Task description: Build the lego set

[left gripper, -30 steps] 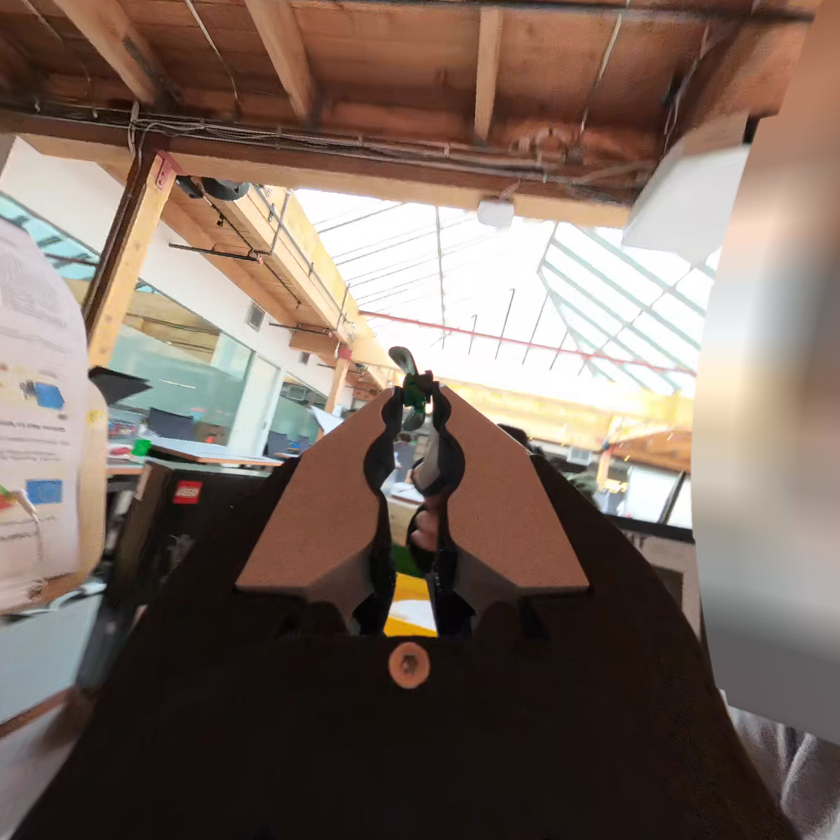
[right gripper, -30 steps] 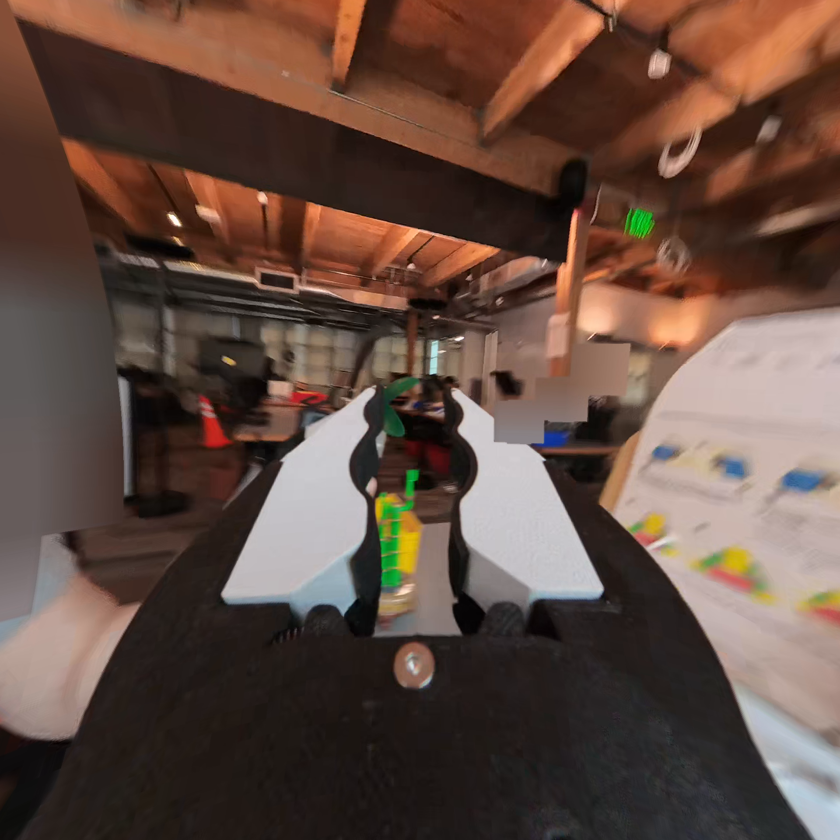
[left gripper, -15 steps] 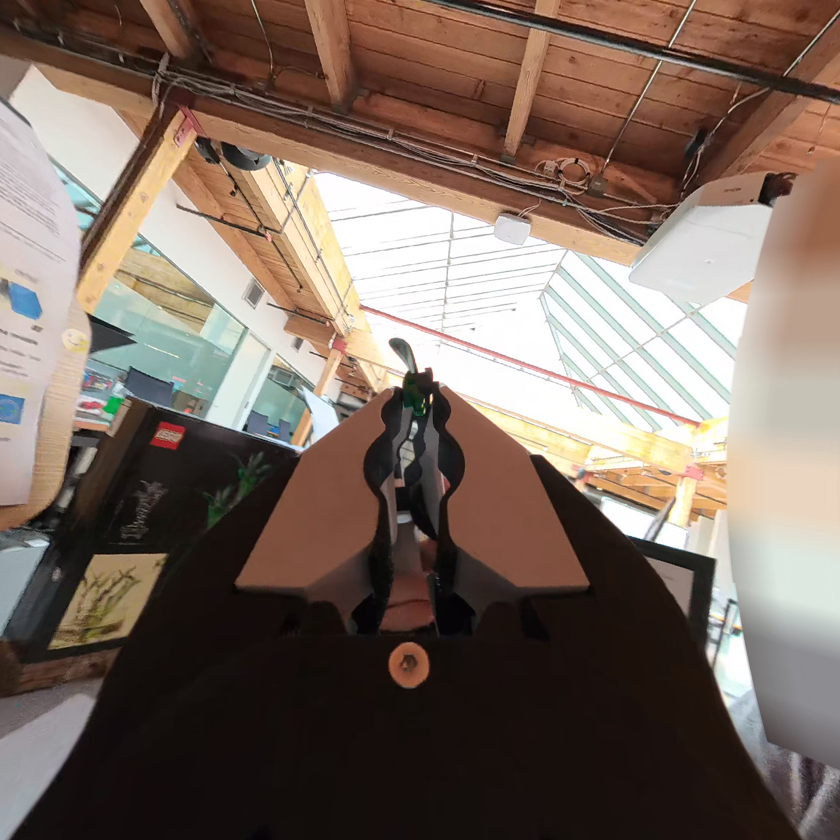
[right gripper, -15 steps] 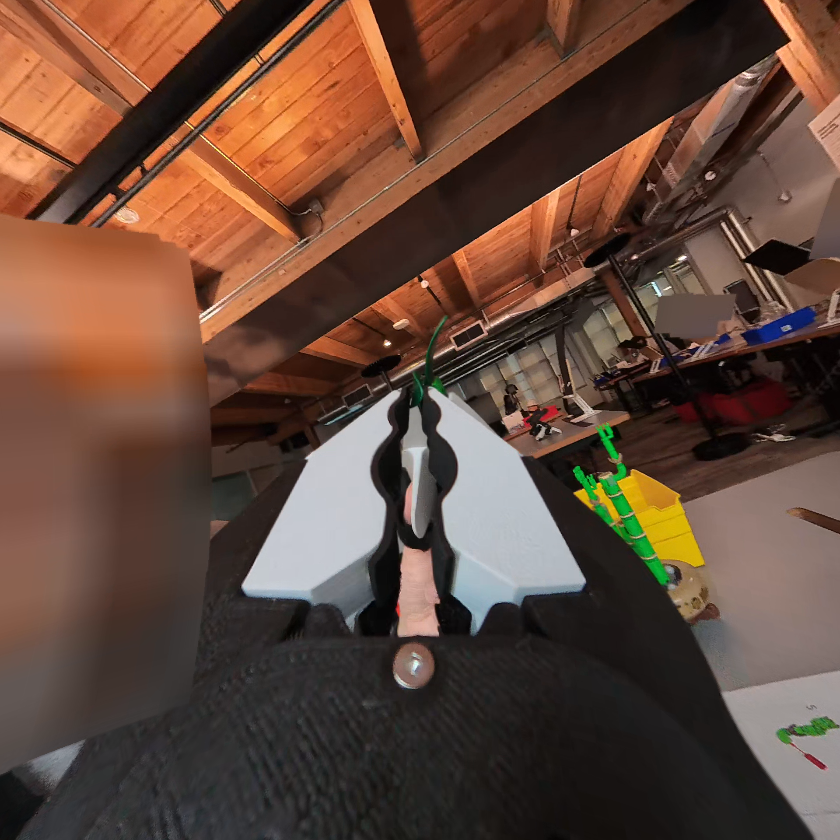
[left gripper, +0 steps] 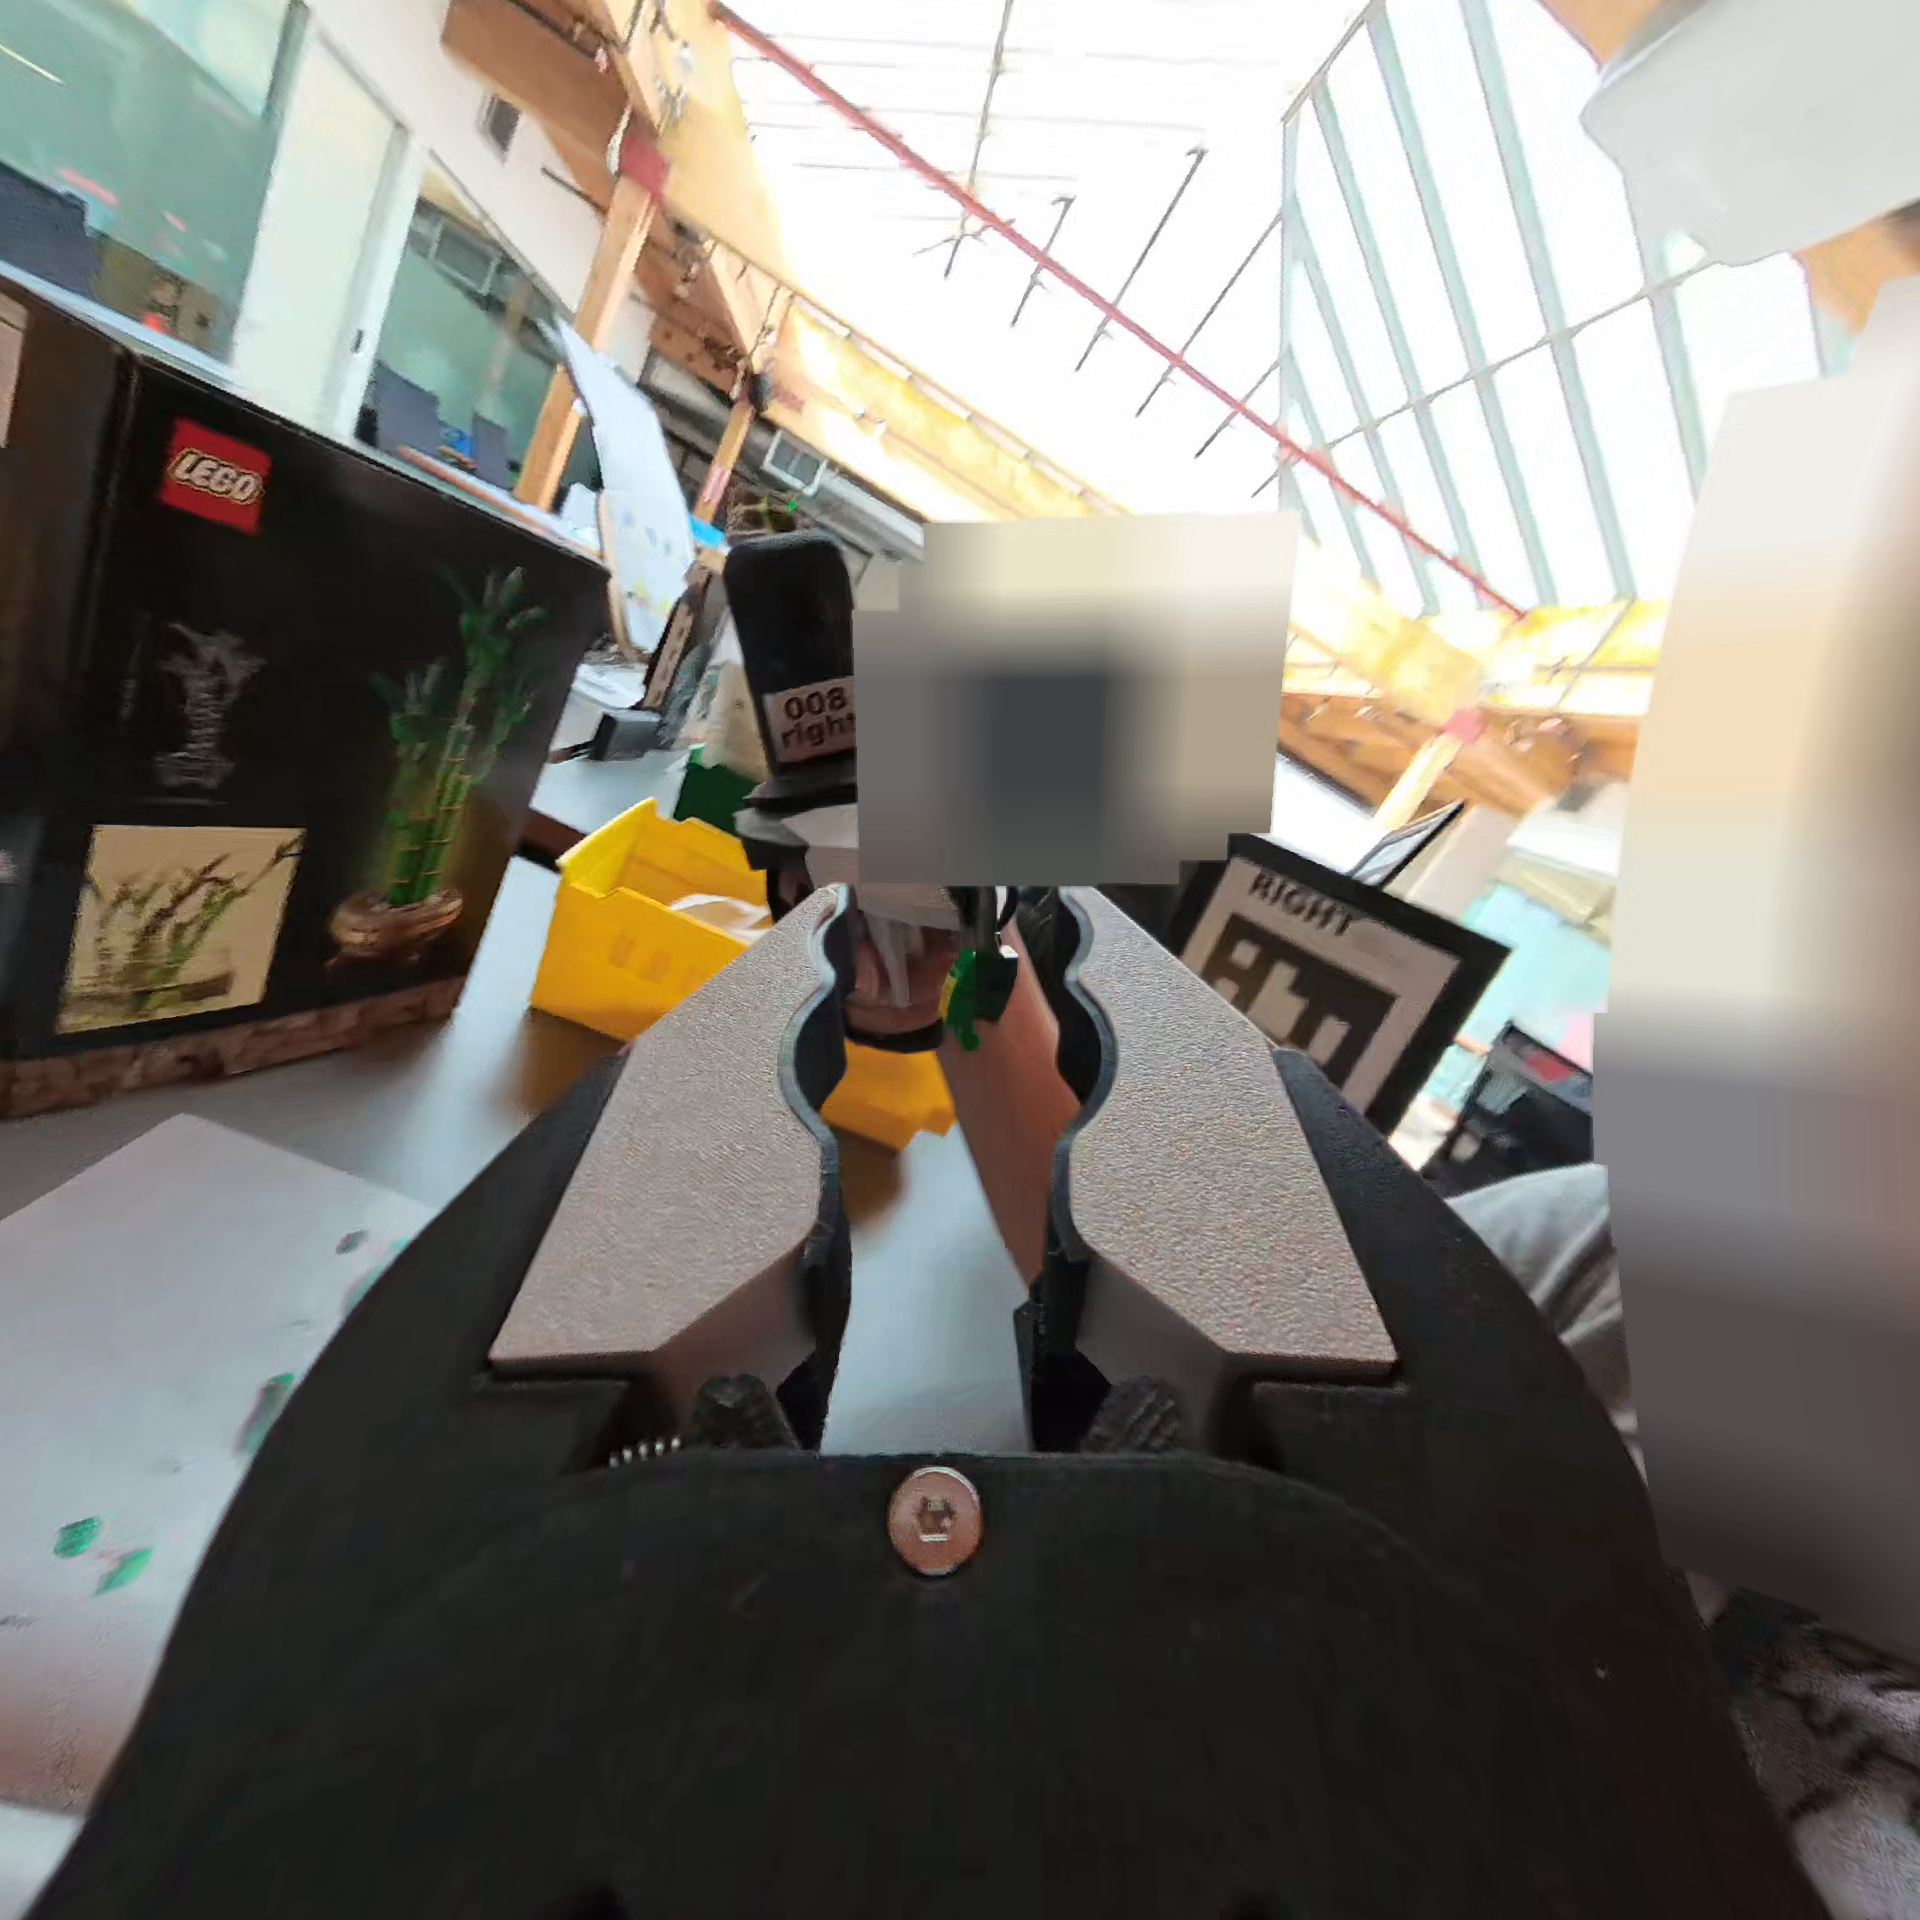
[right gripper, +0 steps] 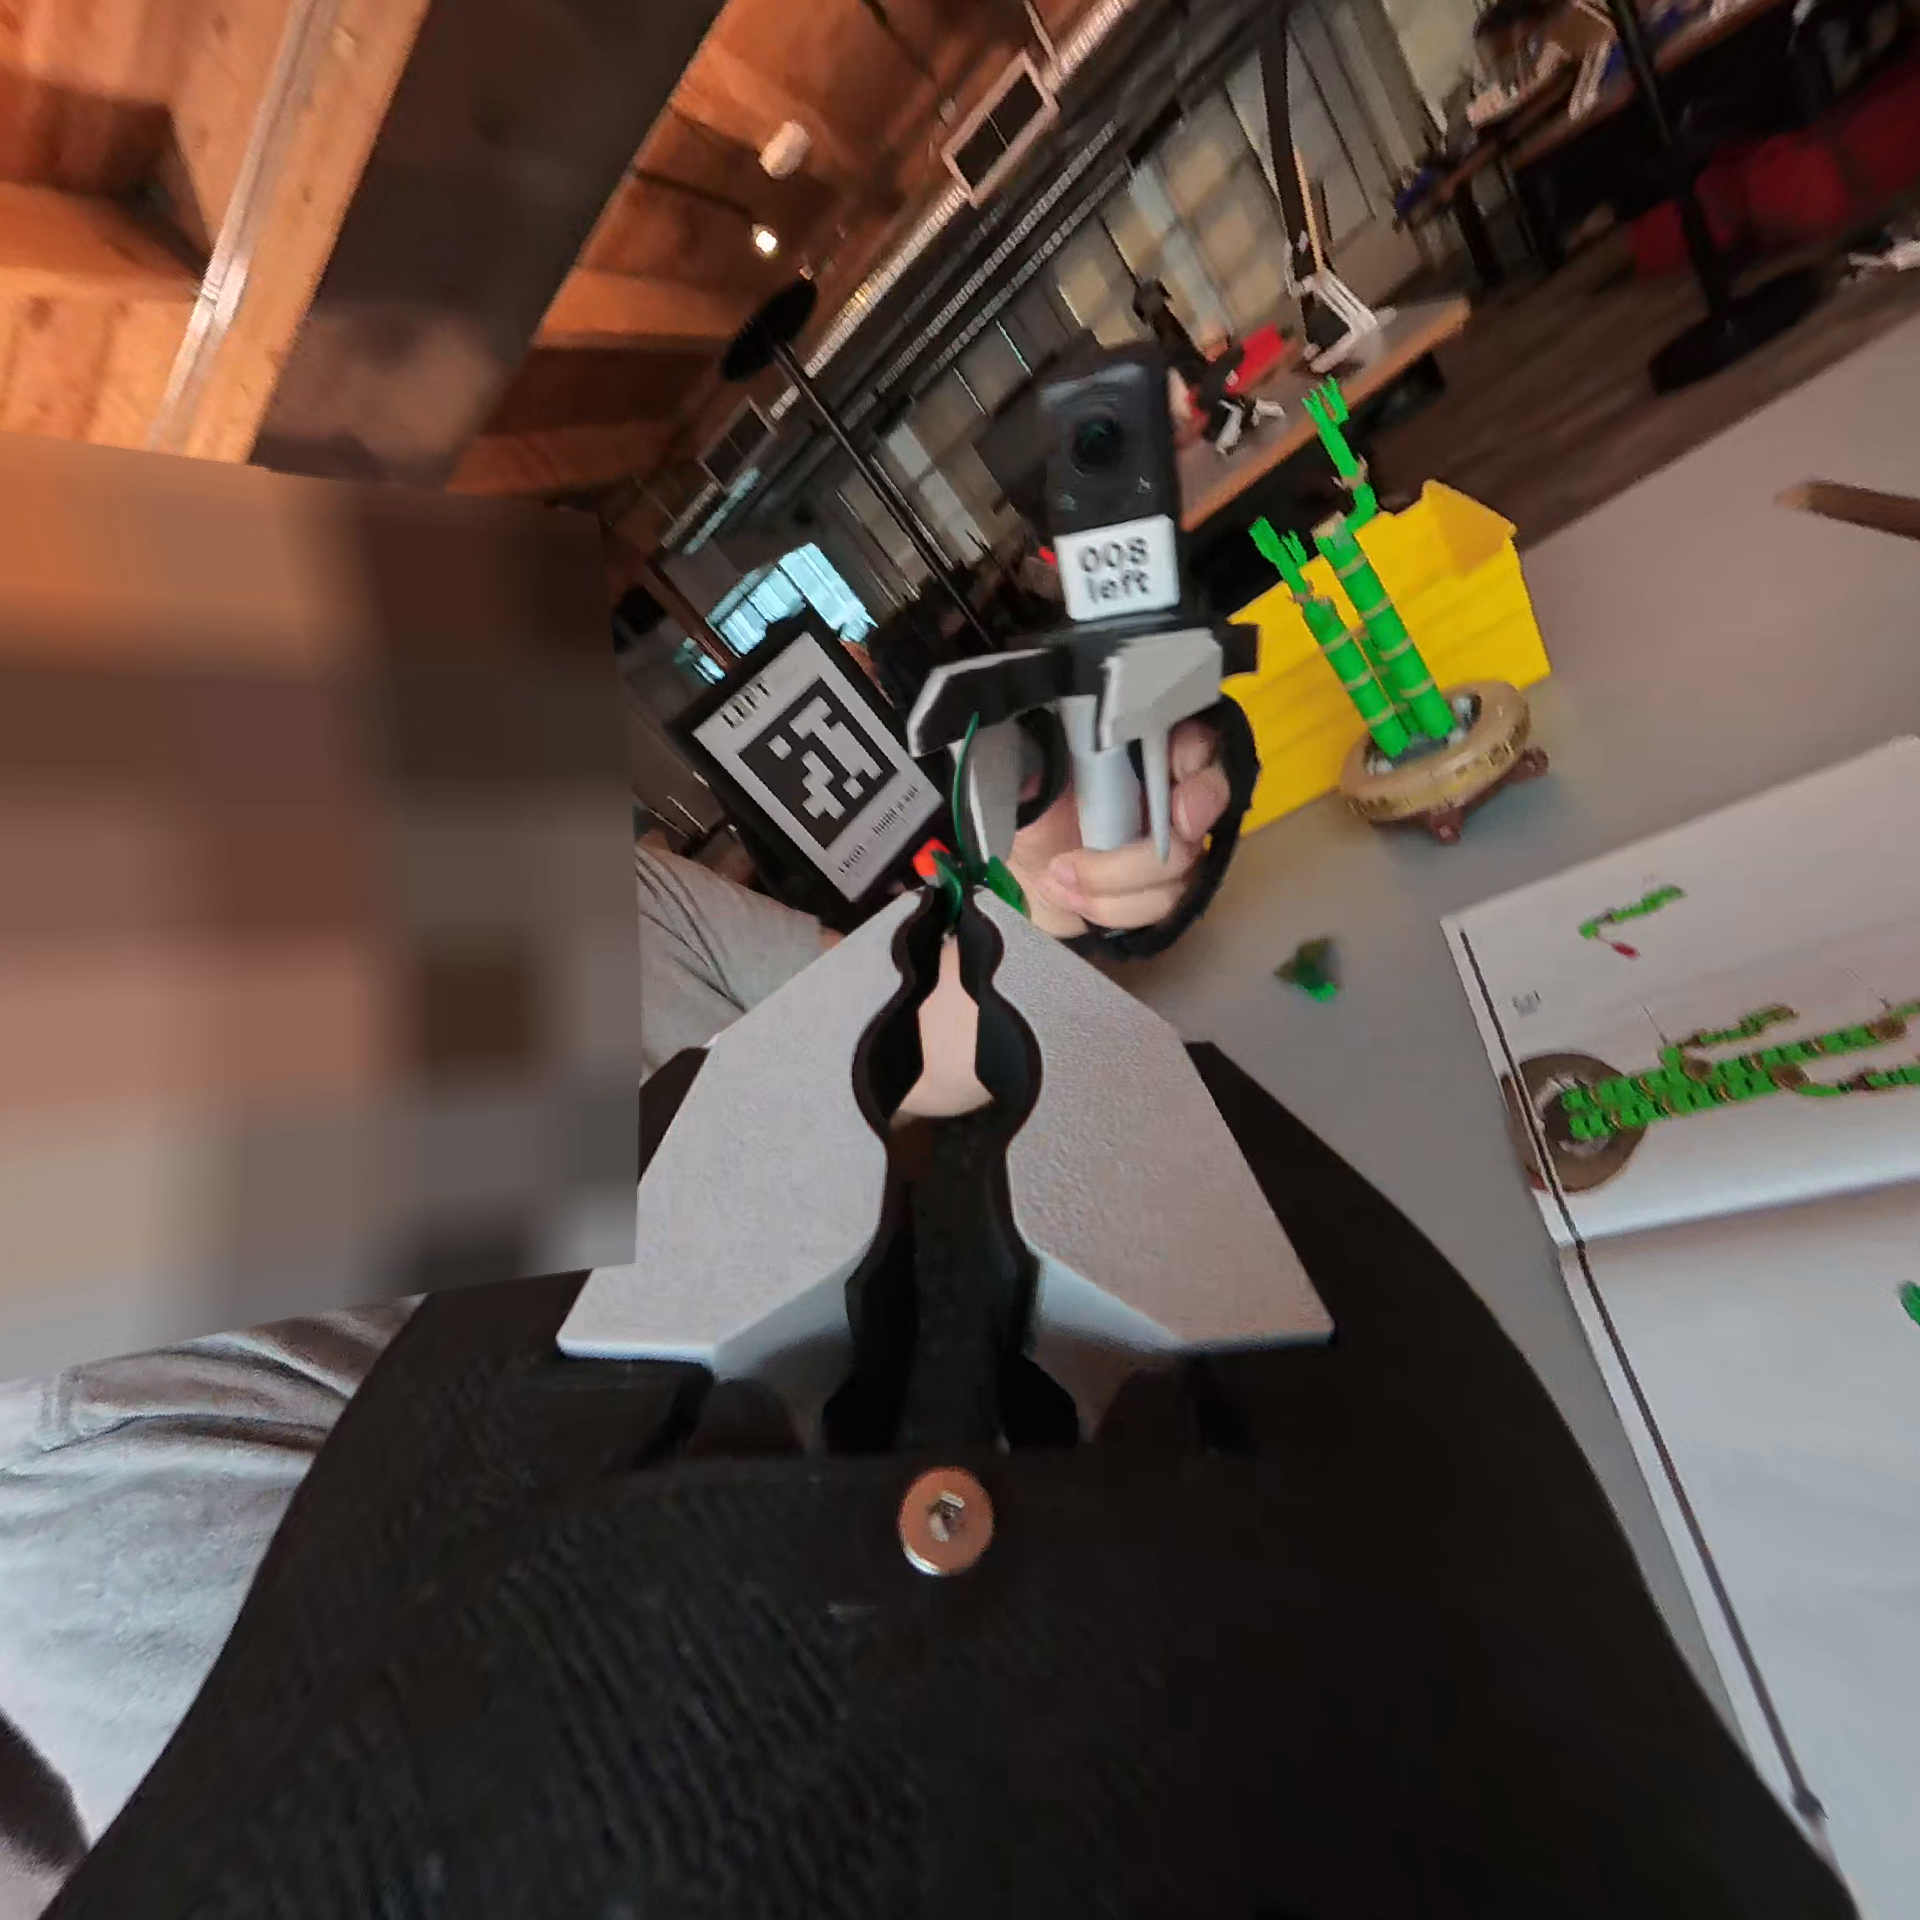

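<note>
My right gripper is shut on a small green leaf piece held in the air at its tips. My left gripper is open and empty, its jaws wide apart. It faces the right gripper, and the leaf piece shows just beyond its fingertips. The left gripper also shows farther off in the right wrist view, held by a hand. The green bamboo model stands upright in its round tan pot on the grey table.
A yellow bin stands behind the model and also shows in the left wrist view. The black set box stands at the left. An open instruction booklet lies at the right, with a loose green piece beside it. A marker board stands behind the grippers. Tip to tip, the grippers are about 4 centimetres apart.
My left gripper has opened and let go of the green leaf piece. My right gripper stays shut on it. Both views have tilted down from the ceiling to the table.
</note>
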### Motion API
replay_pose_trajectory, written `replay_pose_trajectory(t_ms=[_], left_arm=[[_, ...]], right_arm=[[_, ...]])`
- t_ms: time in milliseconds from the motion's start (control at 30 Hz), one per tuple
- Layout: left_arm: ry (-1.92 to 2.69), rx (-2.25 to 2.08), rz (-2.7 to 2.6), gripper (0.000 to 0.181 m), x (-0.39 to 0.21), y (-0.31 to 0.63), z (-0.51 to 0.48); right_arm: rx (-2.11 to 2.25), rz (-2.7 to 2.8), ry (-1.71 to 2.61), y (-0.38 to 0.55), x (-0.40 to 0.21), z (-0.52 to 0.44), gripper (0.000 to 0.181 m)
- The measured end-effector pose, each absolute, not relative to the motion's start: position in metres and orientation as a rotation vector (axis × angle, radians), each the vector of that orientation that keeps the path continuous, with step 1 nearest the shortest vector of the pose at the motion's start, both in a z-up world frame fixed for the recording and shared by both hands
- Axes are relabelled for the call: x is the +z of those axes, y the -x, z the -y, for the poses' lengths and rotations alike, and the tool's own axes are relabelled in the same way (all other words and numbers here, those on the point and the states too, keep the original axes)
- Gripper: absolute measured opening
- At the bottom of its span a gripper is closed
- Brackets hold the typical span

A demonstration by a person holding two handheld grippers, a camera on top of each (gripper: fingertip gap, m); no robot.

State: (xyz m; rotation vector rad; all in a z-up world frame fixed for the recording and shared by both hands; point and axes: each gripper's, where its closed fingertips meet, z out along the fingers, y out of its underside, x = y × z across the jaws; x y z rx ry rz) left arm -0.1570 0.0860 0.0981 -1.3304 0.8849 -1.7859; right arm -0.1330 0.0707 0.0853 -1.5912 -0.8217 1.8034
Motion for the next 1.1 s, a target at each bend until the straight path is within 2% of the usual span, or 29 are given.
replay_pose_trajectory(t_ms=[33,167,233,300,333,433,500,600,733,833,933,1100], left_arm=[[1.346,-1.735,-0.918,0.031,0.093,0.153,-0.085],[1.469,-1.619,-1.033,0.022,0.068,0.141,-0.082],[1.474,-1.643,-1.077,0.000,0.063,0.140,-0.076],[1.491,-1.640,-1.027,0.000,0.063,0.140,-0.083],[1.488,-1.641,-0.979,0.000,0.065,0.141,-0.089],[1.460,-1.693,-0.707,0.000,0.073,0.147,-0.115],[1.404,-1.762,-0.432,0.000,0.076,0.157,-0.135],[1.273,-1.839,-0.164,0.000,0.077,0.172,-0.151],[1.202,-1.796,-0.102,0.000,0.076,0.178,-0.152],[1.195,-1.757,-0.079,0.000,0.076,0.181,-0.153],[1.198,-1.776,-0.083,0.000,0.078,0.181,-0.153],[1.202,-1.830,-0.054,0.000,0.076,0.179,-0.153]], right_arm=[[1.766,0.831,1.639,0.134,0.078,-0.073,0.000],[1.705,0.899,1.724,0.139,0.063,-0.070,0.000],[1.646,0.904,1.762,0.140,0.056,-0.074,0.000],[1.603,0.866,1.739,0.138,0.059,-0.082,0.000],[1.566,0.837,1.707,0.137,0.064,-0.089,0.006],[1.300,0.777,1.503,0.125,0.090,-0.113,0.039],[0.987,0.804,1.367,0.115,0.098,-0.124,0.048],[0.625,0.907,1.209,0.124,0.094,-0.125,0.037],[0.359,1.060,1.283,0.159,0.056,-0.139,0.031],[0.279,1.084,1.250,0.171,0.049,-0.141,0.014],[0.282,1.054,1.233,0.170,0.054,-0.141,0.007],[0.337,1.036,1.226,0.167,0.057,-0.139,0.006]])
